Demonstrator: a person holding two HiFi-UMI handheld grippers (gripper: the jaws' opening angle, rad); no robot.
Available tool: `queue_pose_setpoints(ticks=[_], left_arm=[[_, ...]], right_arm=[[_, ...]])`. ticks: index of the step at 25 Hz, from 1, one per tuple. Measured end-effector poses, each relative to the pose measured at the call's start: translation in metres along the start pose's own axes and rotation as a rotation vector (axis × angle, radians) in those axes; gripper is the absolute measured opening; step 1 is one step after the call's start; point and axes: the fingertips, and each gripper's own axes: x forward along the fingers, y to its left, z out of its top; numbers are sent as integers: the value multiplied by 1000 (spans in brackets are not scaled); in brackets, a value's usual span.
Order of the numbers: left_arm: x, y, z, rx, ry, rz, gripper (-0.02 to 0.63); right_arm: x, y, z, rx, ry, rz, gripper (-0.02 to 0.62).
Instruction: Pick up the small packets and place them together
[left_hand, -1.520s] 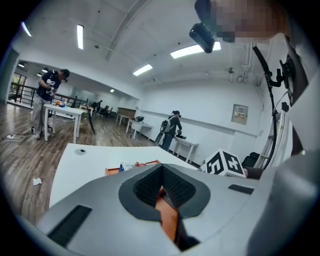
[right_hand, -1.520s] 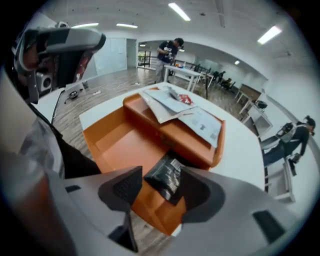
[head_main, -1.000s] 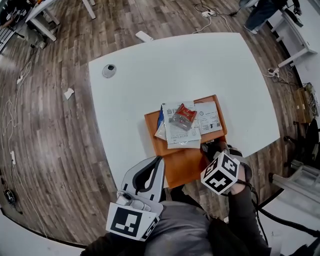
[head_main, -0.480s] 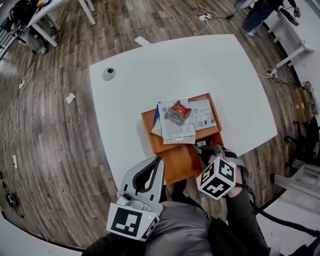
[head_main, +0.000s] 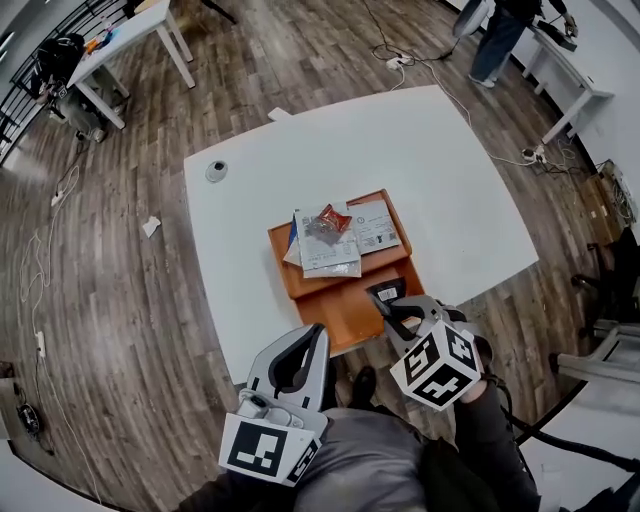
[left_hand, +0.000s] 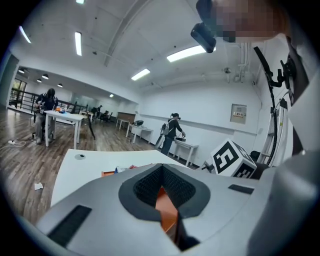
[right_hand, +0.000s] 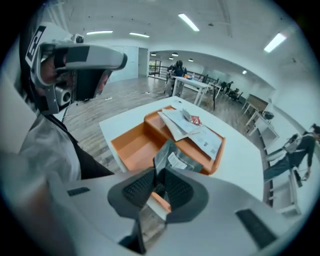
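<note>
**Gathering job, near its end:** the right hand-held gripper (head_main: 395, 308) pinches a dark packet (head_main: 385, 293) by one edge. Its jaws have just been closing onto the packet, which stands up from between the pads with its white label showing. The left hand-held gripper (head_main: 316, 335) has its jaws together with nothing between them. Only the orange tray (head_main: 345, 310) shows through the gap behind its pads.

Most of the work looks done. A pile (head_main: 325, 245) of pale packets, topped by a red packet (head_main: 333, 218), lies in the far part of the tray, ahead of both hand-held grippers. The near part of the tray, below the right hand-held gripper, appears bare. No other loose packet shows on the white tabletop (head_main: 420, 150), though what lies under the pile cannot be told.

What seems left is a single delivery. The dark packet, which appears clear of the tray floor in the right hand-held gripper's grip, has to go forward to the pile and be let go there. The pile sits well apart from the pads, past the step that splits the tray. The left hand-held gripper hovers near the tray's near edge, to the left of its partner, and looks to have no part in this step.
</note>
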Motion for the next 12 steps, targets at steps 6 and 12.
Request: queue_pose_setpoints(ticks=[6,12], left_arm=[[-4,-14,4,24,-31,-16,2],[2,9,17,27,-45,25,2]], right_arm=[[-35,-29,26,27,-161,-139,69],[-32,-69,52,25,-183,-191,69]])
